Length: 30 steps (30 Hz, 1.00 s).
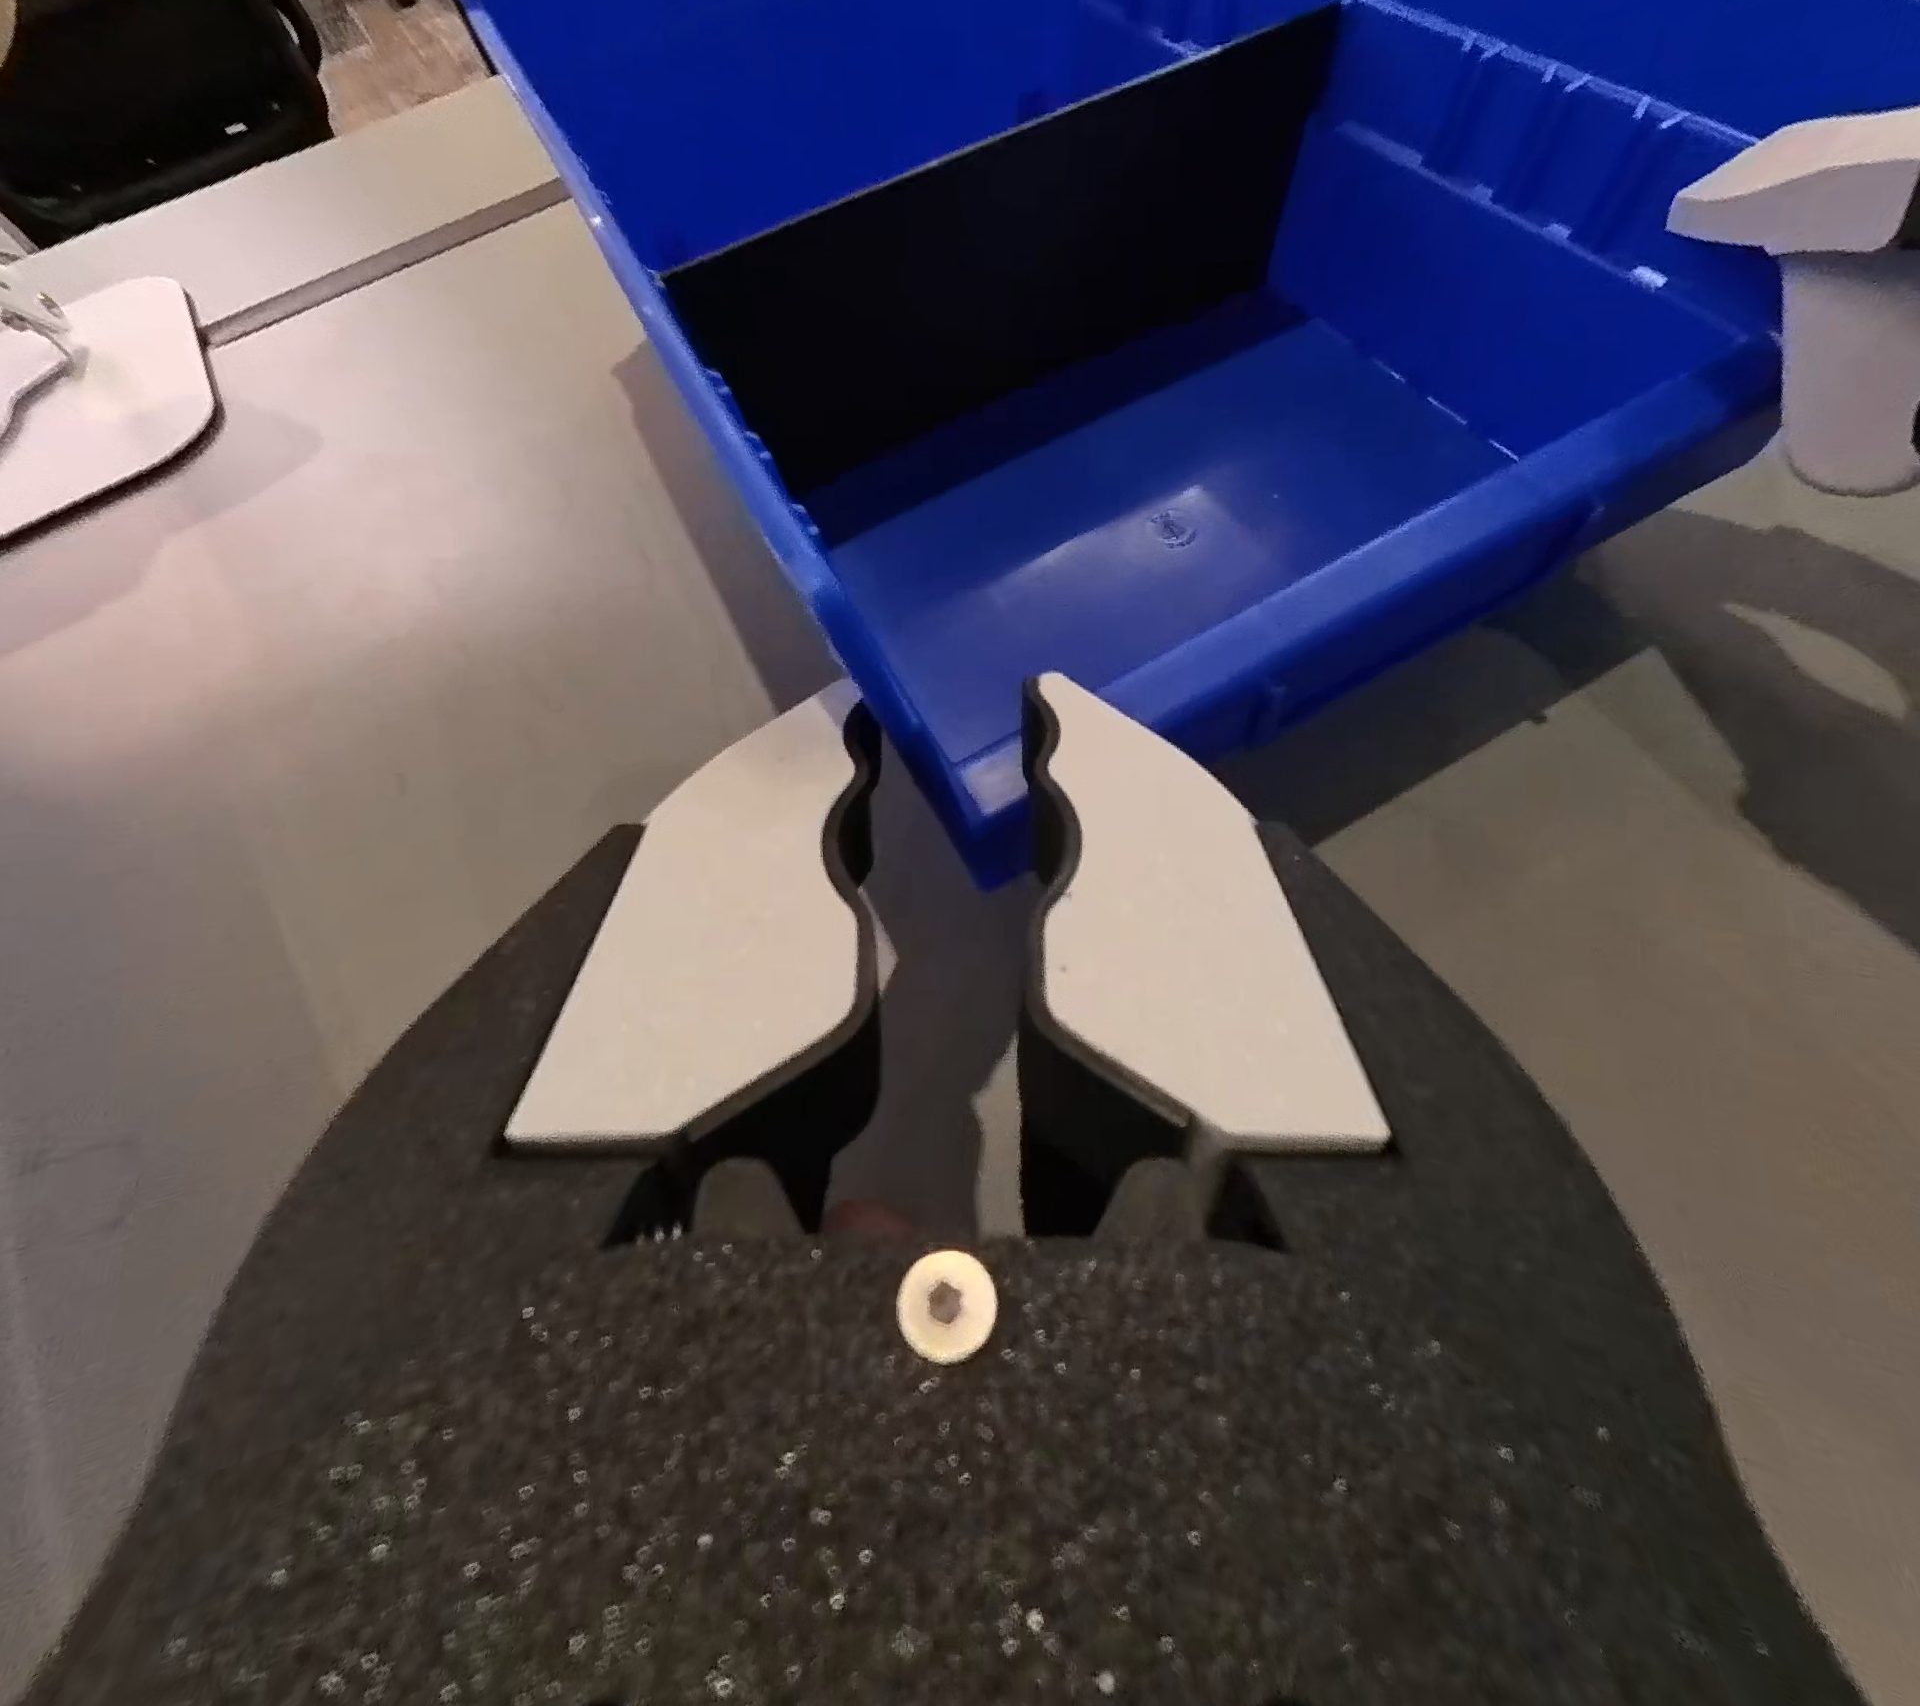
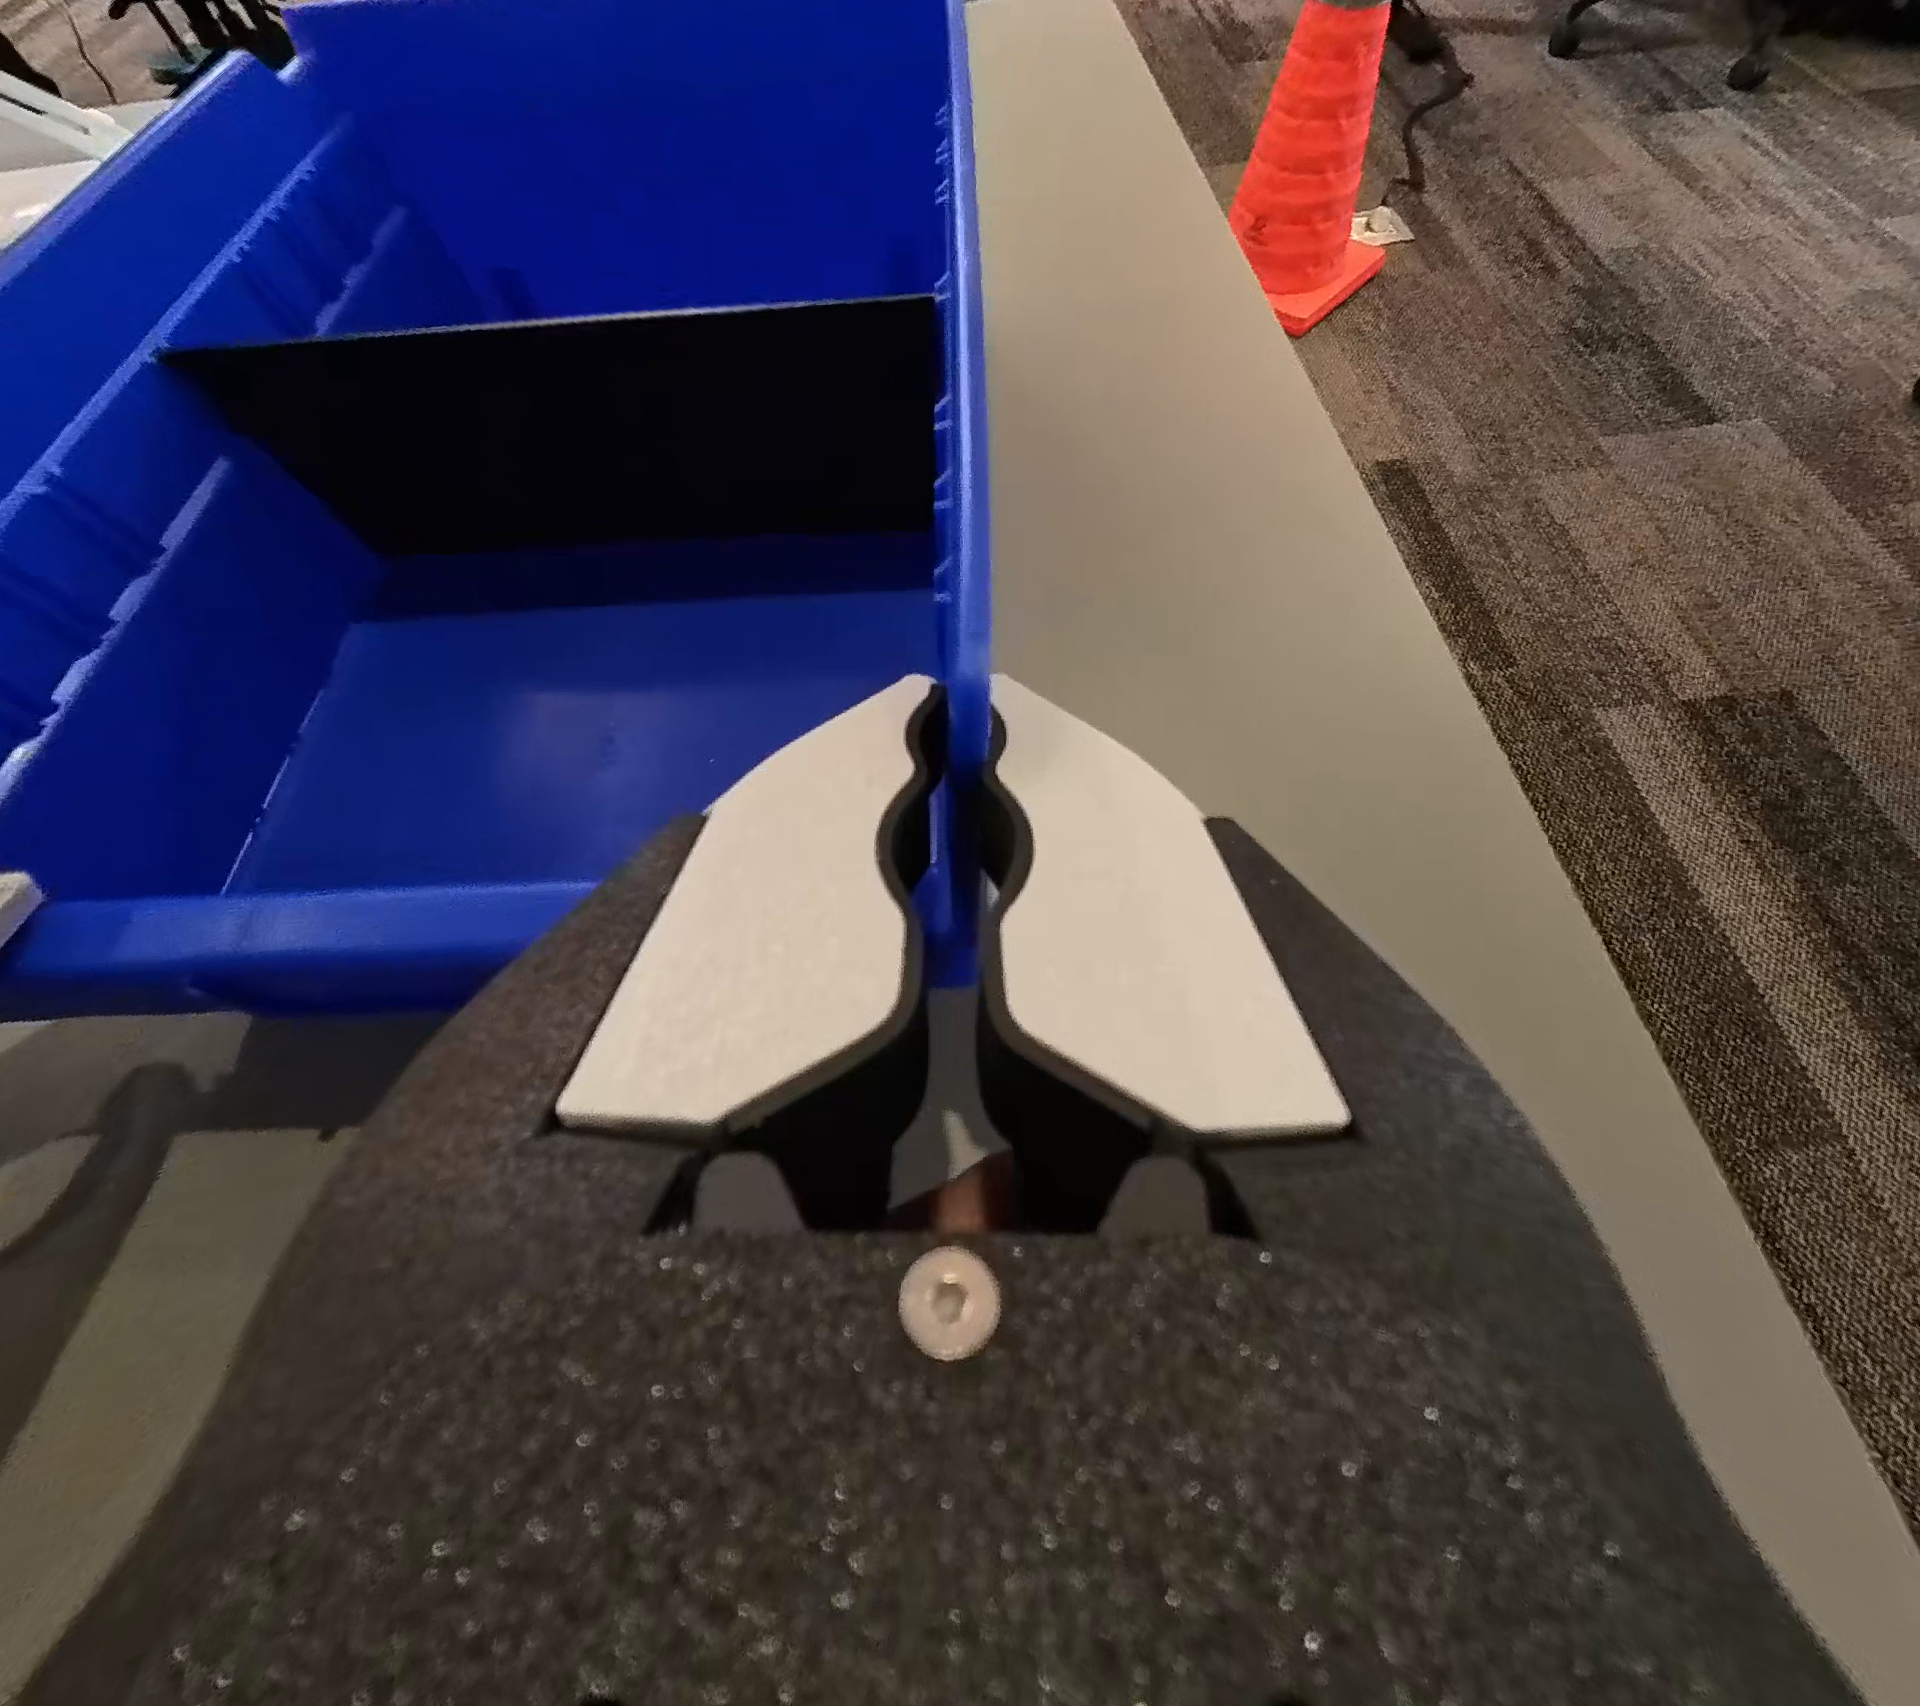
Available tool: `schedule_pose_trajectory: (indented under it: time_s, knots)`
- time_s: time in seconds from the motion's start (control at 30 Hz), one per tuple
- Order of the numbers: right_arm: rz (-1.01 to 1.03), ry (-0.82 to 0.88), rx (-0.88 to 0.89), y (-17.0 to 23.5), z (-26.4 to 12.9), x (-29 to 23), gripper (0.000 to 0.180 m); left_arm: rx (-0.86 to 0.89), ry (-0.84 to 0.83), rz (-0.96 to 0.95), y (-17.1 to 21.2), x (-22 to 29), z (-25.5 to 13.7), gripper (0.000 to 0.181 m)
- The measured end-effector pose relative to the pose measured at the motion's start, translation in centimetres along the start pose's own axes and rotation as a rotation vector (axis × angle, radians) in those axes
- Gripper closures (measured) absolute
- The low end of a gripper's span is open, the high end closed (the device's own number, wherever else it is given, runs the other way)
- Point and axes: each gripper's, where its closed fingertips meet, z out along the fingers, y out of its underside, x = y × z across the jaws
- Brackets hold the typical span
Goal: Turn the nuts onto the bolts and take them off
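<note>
A blue plastic bin [image 1: 831, 46] with a black divider [image 1: 987, 274] stands on the grey table. Its near compartment is bare, and no nuts or bolts show in either view. My left gripper [image 1: 951, 711] is open and empty, just above the bin's near left corner. My right gripper [image 2: 964, 690] is shut on the bin's right wall [image 2: 961, 409] near its front corner. The right gripper also shows at the right edge of the left wrist view [image 1: 1808, 202]. The bin [image 2: 623, 98] and divider [image 2: 582, 430] fill the left of the right wrist view.
A white flat base [image 1: 94, 399] lies on the table [image 1: 364, 721] to the bin's left. The table's right edge [image 2: 1455, 721] runs close beside the bin. An orange cone [image 2: 1330, 98] and office chairs stand on the carpet beyond it. Spacing between my two grippers at the tips: around 20 cm.
</note>
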Motion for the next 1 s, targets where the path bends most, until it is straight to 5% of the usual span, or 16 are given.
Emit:
schedule_pose_trajectory:
  time_s: [0.17, 0.3, 0.5, 0.67, 0.93, 1.0]
  knots:
    - [-0.016, -0.011, 0.055, -1.1, -0.6, -0.1, 0.162, -0.035, 0.068, 0.005, 0.3, 0.1, -1.0, 0.143]
    - [-0.064, 0.082, 0.259, -4.7, -6.6, -1.7, 0.15, 0.029, 0.125, 0.049, 0.8, -2.0, -6.8, 0.129]
    - [-0.054, -0.263, 0.379, -3.1, -12.9, -19.8, 0.152, 0.1, -0.059, 0.044, 5.0, -15.7, -17.2, 0.123]
    - [-0.202, -0.388, 0.192, 2.8, -9.6, -34.2, 0.149, 0.088, -0.392, -0.152, 11.0, -30.6, -22.8, 0.125]
    - [-0.138, -0.317, 0.027, 3.8, -1.4, -42.2, 0.148, -0.023, -0.324, -0.337, 14.1, -35.8, -18.5, 0.118]
    - [-0.133, -0.251, 0.036, 3.4, -0.2, -42.7, 0.176, -0.019, -0.319, -0.356, 13.7, -36.1, -18.3, 0.161]
